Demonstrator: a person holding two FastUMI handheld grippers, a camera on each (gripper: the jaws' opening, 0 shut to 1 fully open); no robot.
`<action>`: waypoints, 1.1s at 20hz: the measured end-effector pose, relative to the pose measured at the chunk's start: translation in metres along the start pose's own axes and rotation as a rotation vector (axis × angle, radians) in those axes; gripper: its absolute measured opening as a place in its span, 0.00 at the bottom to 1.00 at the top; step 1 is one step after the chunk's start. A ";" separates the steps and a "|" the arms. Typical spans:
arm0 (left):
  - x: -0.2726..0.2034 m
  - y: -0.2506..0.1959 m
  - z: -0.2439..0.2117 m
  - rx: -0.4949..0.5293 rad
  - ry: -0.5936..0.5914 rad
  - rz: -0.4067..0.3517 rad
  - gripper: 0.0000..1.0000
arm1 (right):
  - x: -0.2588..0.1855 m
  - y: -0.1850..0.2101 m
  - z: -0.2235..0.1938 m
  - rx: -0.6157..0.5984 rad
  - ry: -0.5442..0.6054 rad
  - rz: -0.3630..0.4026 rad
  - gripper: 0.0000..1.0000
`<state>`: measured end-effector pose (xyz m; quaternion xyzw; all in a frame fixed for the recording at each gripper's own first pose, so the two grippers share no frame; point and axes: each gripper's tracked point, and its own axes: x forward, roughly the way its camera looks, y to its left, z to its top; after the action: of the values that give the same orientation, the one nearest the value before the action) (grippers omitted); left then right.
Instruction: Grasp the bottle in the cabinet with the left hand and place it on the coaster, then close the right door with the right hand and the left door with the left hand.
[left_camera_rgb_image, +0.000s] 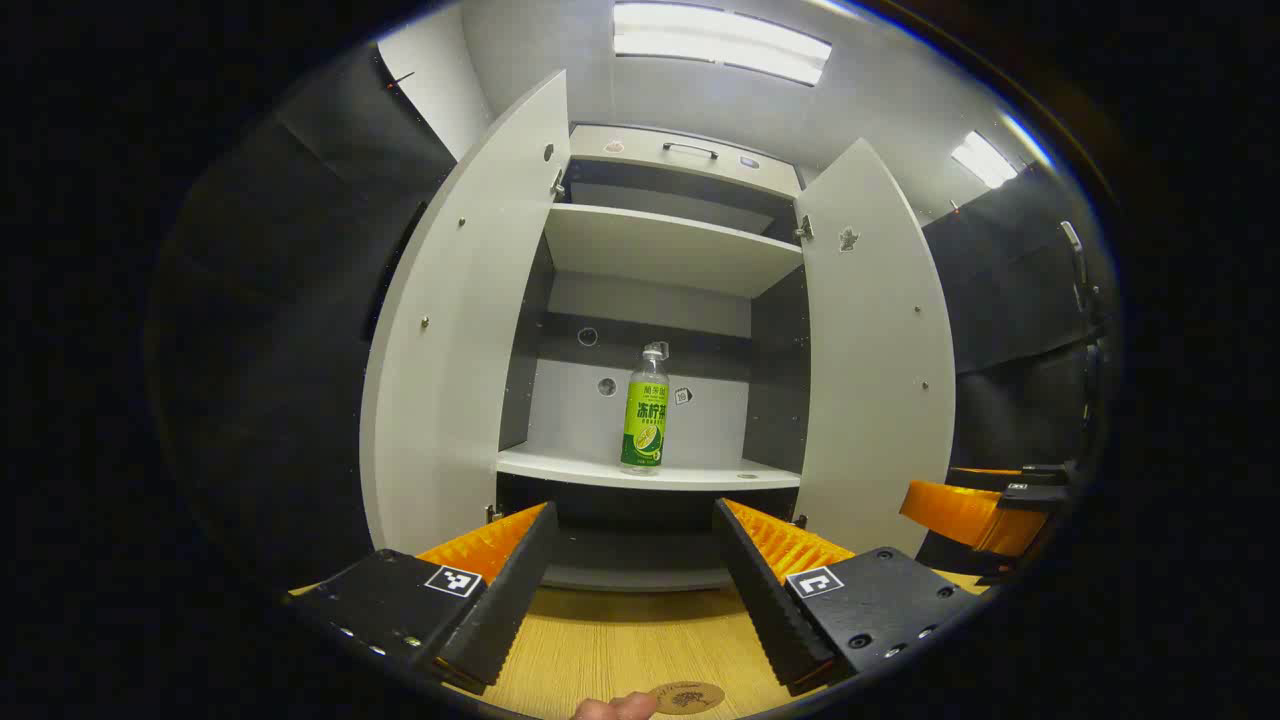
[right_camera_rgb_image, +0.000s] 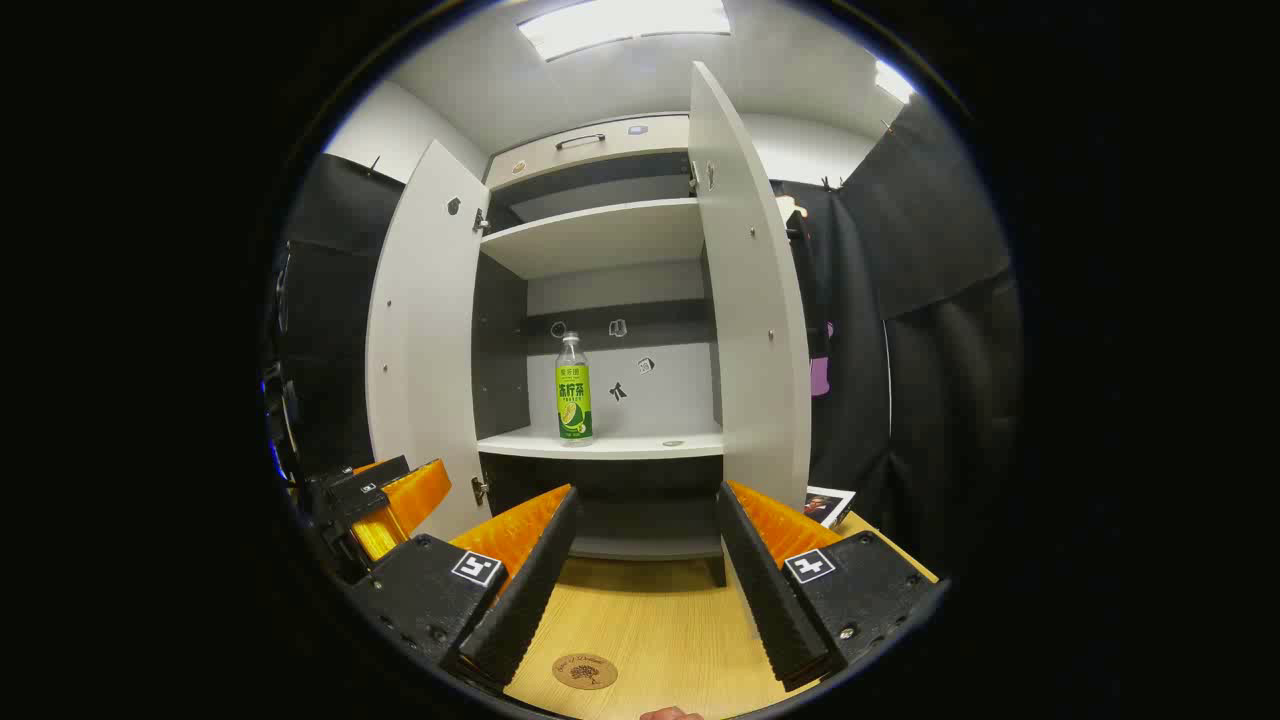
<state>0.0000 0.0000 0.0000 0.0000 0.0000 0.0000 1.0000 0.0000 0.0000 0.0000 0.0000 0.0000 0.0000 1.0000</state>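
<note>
The bottle (left_camera_rgb_image: 646, 415) was clear with a bright green label bearing a lime picture. The cabinet (left_camera_rgb_image: 640, 250) around it had pale grey doors and shelves, dark grey inner sides and a dark band across its back. Below the cabinet, the table (right_camera_rgb_image: 650, 625) was light wood-grain, the coaster (right_camera_rgb_image: 585, 671) brown with a dark tree motif.

Pale wooden worktop (right_camera_rgb_image: 650, 620) below; black cloth wall (right_camera_rgb_image: 940, 330) draped at the sides; white ceiling with bright strip lights (left_camera_rgb_image: 720, 40) overhead.
</note>
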 end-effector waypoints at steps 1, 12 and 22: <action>0.000 0.000 -0.001 -0.001 0.002 -0.001 0.95 | 0.000 0.000 0.000 -0.003 0.000 0.000 0.85; 0.002 0.004 -0.003 -0.001 0.005 0.004 0.95 | 0.005 0.001 0.000 -0.010 -0.002 0.001 0.85; 0.035 0.004 0.005 -0.036 0.021 -0.031 0.95 | 0.012 0.000 -0.002 -0.011 0.001 0.003 0.85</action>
<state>0.0345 0.0036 0.0047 -0.0182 0.0104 -0.0157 0.9997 0.0118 0.0001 -0.0019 -0.0055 0.0006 0.0016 1.0000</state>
